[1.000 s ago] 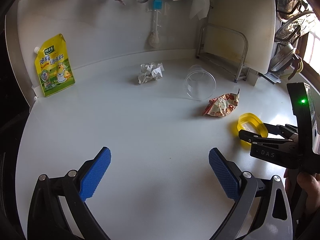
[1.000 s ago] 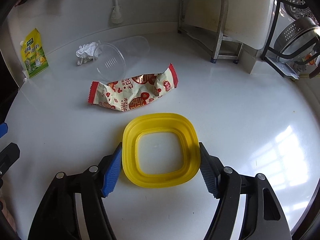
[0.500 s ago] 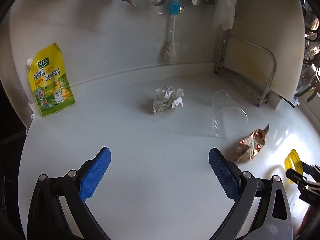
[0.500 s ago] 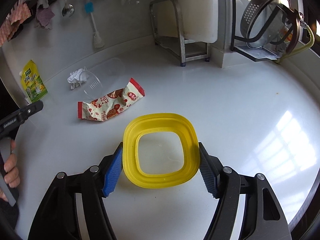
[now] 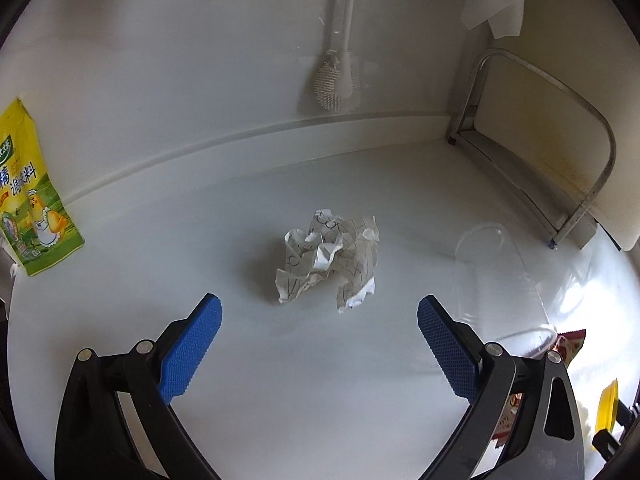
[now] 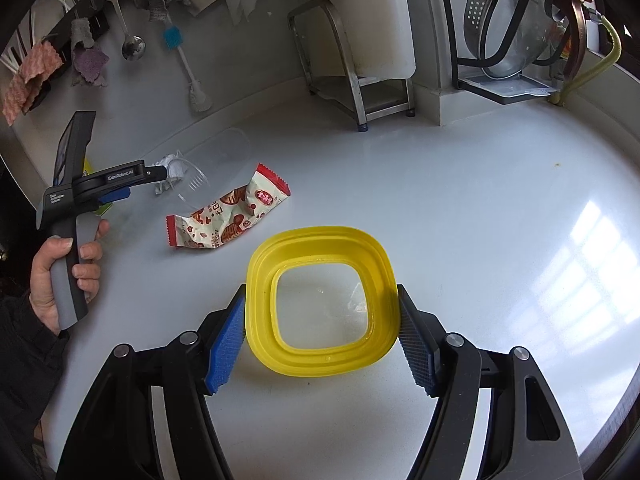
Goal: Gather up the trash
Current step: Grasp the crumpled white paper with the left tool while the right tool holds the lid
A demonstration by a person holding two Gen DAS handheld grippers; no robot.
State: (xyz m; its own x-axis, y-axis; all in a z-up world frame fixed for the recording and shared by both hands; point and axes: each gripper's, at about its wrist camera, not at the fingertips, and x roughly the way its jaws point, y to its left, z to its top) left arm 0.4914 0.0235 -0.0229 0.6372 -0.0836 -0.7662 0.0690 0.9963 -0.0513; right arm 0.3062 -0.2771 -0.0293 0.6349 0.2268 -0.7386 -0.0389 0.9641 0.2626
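Yellow plastic, a squarish ring-shaped lid [image 6: 320, 300] with an open middle, sits clamped between the blue ribbed pads [image 6: 226, 344] of the right gripper [image 6: 320, 336]; the jaws stand wide, one pad against each side of the rim, and the glossy white countertop [image 6: 480, 220] shows through the hole. Whether the lid rests on that surface or hangs just above it cannot be told.

Just beyond the lid lies a crinkled red-and-white snack wrapper [image 6: 230, 216], flat on the counter. Past it a clear plastic cup [image 6: 208, 164] lies on its side, with a crumpled ball of printed white paper [image 6: 168, 168] near its mouth, partly hidden by the left gripper [image 6: 160, 174], which a person's hand [image 6: 64, 276] holds by its grey handle.

From the left wrist view, the left gripper [image 5: 320, 332] has its blue pads [image 5: 190, 350] spread wide with nothing between them. The crumpled paper [image 5: 328, 260] lies on the counter just ahead of the fingertips, centred on the gap and untouched. The clear cup [image 5: 500, 276] is to its right, with the snack wrapper's corner [image 5: 570, 344] behind the right finger. A green-and-yellow seasoning pouch [image 5: 28, 208] leans against the white wall at the far left, and a white bottle brush [image 5: 338, 60] hangs above.
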